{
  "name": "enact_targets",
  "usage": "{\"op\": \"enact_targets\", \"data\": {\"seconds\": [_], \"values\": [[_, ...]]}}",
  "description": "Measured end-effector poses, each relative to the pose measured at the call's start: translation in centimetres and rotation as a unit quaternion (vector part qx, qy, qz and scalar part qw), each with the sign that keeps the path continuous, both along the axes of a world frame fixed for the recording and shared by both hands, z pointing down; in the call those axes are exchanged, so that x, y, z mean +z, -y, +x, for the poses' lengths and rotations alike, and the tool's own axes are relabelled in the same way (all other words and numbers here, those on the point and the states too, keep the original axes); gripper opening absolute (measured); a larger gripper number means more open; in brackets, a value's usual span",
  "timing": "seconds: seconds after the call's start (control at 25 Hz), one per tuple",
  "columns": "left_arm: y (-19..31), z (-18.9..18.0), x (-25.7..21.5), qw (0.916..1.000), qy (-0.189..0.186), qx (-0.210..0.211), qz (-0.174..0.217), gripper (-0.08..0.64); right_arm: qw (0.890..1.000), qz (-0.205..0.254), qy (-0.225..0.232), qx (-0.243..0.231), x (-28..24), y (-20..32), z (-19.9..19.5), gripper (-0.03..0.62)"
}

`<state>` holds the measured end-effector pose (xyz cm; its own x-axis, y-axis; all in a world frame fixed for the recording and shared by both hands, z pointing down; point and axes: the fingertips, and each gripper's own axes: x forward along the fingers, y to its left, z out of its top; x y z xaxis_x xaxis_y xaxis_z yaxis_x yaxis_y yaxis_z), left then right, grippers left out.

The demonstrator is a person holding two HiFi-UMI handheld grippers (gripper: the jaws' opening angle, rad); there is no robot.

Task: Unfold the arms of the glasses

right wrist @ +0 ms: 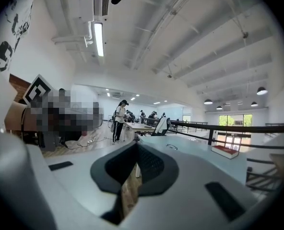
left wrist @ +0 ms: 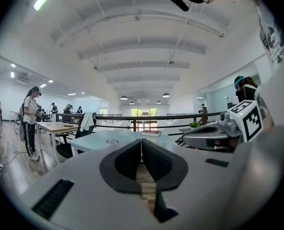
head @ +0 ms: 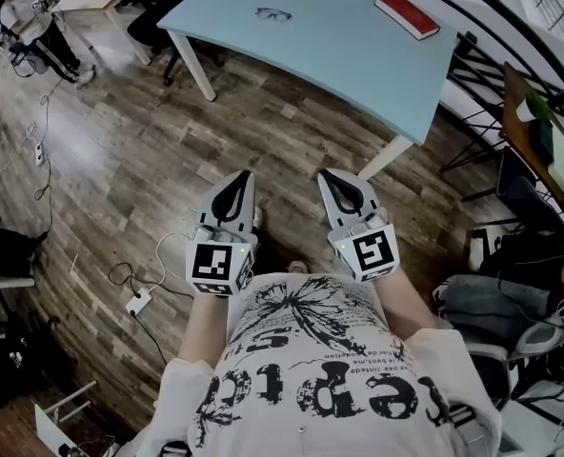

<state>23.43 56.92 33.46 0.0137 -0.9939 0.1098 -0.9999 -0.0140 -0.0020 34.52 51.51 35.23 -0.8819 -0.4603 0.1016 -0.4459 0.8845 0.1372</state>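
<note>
A pair of dark-framed glasses [head: 273, 13] lies on the pale blue table [head: 311, 41], far ahead of me; it also shows small as the glasses [left wrist: 112, 141] in the left gripper view and the glasses [right wrist: 171, 146] in the right gripper view. My left gripper [head: 246, 176] and right gripper [head: 323, 175] hang side by side over the wooden floor, well short of the table. Both are shut with nothing between the jaws. The left gripper [left wrist: 141, 145] and right gripper [right wrist: 135, 146] point roughly level toward the table.
A red book [head: 407, 14] lies on the table's far right. White table legs [head: 198, 67] stand on the wooden floor. A power strip and cable [head: 137, 302] lie on the floor at my left. Office chairs [head: 153, 12], other desks and a railing surround the table; people stand at the left.
</note>
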Motion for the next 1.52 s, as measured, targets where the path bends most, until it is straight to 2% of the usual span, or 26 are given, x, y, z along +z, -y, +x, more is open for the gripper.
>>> {"op": "enact_targets", "data": {"seconds": [0.36,0.68,0.96,1.12,1.32,1.52], "values": [[6.3,-5.7,0.6,0.9996,-0.015,0.022,-0.005,0.018,1.000,-0.003,-0.019,0.023,0.4,5.9,-5.5,0.011],[13.8,-15.9,0.2,0.9987,-0.019,0.046,-0.006,0.018,0.998,0.001,-0.030,0.053,0.0,13.1,-15.0,0.011],[21.0,-23.3,-0.5,0.9956,-0.013,0.093,-0.004,0.018,0.995,-0.005,-0.055,0.082,0.3,18.9,-22.2,0.011],[23.7,-26.2,-0.1,0.9939,-0.022,0.107,-0.011,0.018,0.994,-0.013,-0.059,0.095,0.6,21.6,-25.0,0.011],[27.0,-28.5,1.4,0.9940,-0.035,0.100,-0.029,0.018,0.994,-0.033,-0.058,0.086,1.6,25.5,-28.0,0.011],[32.6,-29.8,3.2,0.9947,-0.034,0.085,-0.046,0.018,0.995,-0.040,-0.063,0.068,3.0,31.9,-29.7,0.011]]}}
